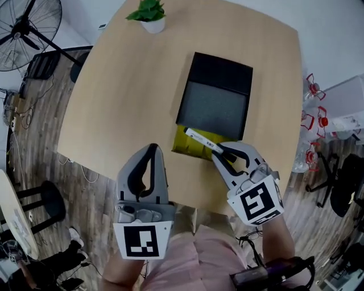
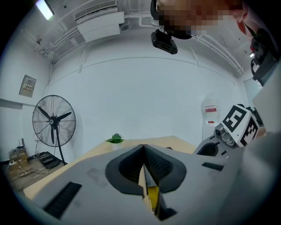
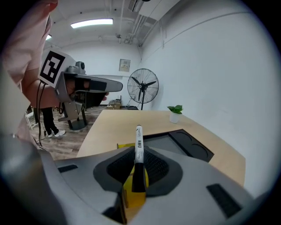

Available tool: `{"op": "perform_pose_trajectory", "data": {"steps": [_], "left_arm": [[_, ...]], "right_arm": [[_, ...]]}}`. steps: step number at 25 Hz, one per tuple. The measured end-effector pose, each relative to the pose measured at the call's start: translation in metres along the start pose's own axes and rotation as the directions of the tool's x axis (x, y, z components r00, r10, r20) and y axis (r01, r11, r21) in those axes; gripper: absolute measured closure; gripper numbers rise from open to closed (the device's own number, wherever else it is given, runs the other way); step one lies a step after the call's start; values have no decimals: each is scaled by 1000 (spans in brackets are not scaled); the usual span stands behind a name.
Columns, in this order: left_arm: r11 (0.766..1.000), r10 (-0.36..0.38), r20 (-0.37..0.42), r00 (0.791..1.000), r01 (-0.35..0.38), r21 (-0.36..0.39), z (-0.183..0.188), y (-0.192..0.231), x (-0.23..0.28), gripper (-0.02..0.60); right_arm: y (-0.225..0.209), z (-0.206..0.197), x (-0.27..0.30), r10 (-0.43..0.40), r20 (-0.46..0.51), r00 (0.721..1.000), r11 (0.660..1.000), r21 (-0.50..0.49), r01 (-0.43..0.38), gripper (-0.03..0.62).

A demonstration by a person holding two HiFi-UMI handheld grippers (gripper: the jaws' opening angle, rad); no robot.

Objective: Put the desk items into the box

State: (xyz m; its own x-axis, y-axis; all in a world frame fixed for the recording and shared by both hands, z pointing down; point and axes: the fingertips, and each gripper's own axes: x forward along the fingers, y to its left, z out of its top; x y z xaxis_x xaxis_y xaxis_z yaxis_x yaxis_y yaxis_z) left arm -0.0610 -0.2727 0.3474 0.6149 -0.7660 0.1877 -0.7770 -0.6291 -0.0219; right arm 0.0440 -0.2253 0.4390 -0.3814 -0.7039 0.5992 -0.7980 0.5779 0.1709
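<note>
Our right hand-held gripper [image 1: 220, 152] clamps the black-capped end of a white marker pen [image 1: 200, 138]. Its long axis points across a flat yellow pad [image 1: 190, 146] at the open black grey-lined box [image 1: 213, 105] just beyond. Our left hand-held gripper [image 1: 151, 149] is pressed closed and empty, farther off. We cannot tell whether the pad tucks under the box.

A plain office-like workroom, by its white walls, ceiling strip light [image 3: 91, 23], wall air conditioner [image 2: 99, 24], wood-look floor [image 1: 40, 142], light wooden table [image 1: 131, 102] bearing a potted plant [image 1: 149, 16] at its far edge, pedestal fan [image 1: 25, 25] far left, and water bottles [image 1: 311, 91] right.
</note>
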Motion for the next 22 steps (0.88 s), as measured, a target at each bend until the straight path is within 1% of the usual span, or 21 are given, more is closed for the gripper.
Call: {"op": "perform_pose_trajectory", "data": {"steps": [5,8,13,20,22], "left_arm": [[1000,-2,-50,999,2,-11,-24,-1,9,571],[1000,-10,-68,998,9,-17,-32,-3,16,571],[999,-13,-94,996,10,-31,-44,0,25,571],[999,-8,-120,993,2,-50,-55,3,32,571],[999,-6,-126,992,-1,-52,-57,4,34,571]], "right_arm": [[3,-24,17,45,-49,998,999,21,-44,528],[5,-36,26,59,-83,995,998,38,-56,528],[8,-51,42,94,-135,986,995,36,-90,528],[14,-61,54,141,-166,976,990,41,-136,525],[15,-62,57,151,-167,974,988,52,-145,513]]}}
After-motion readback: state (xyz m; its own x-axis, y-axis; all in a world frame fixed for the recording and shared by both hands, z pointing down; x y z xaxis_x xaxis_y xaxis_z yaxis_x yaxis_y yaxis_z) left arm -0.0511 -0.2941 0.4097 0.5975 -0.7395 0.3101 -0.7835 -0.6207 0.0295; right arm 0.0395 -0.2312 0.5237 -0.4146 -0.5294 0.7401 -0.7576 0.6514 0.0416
